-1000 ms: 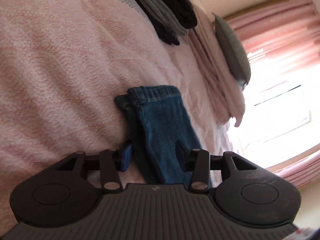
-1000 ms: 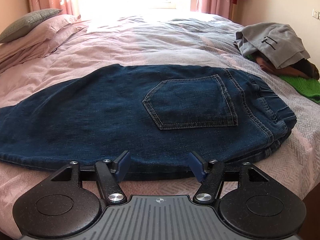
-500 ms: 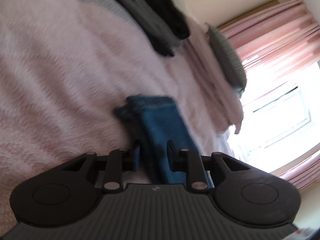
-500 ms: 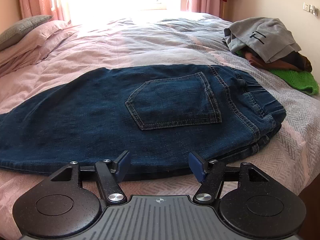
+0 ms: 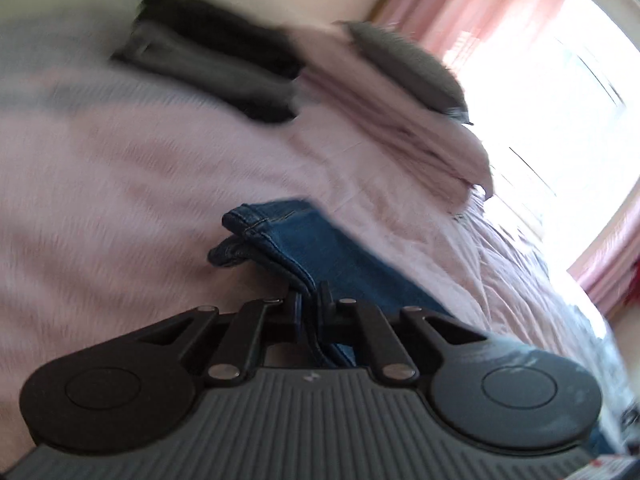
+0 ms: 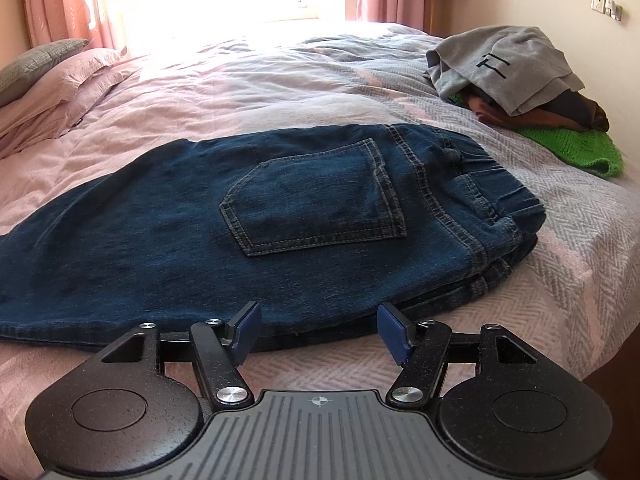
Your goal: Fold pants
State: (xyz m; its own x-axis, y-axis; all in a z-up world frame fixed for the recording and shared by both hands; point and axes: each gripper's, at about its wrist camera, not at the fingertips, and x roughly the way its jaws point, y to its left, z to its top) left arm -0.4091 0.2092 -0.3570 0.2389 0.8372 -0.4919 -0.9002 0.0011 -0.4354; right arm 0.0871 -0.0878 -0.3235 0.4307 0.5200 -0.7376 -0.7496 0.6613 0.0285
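Jeans lie flat on the pink bed, back pocket facing up and waistband toward the right. Your left gripper has just been closing and now pinches the hem end of the legs, while your right gripper sits spread wide just beside the near edge, not touching. Farther off, a pile of clothes sits on the bed's right side.

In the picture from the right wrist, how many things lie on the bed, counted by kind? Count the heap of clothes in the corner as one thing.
Jeans: 1
Pillows: 2, a grey pillow and a pink pillow
Heap of clothes: 1
Total: 4
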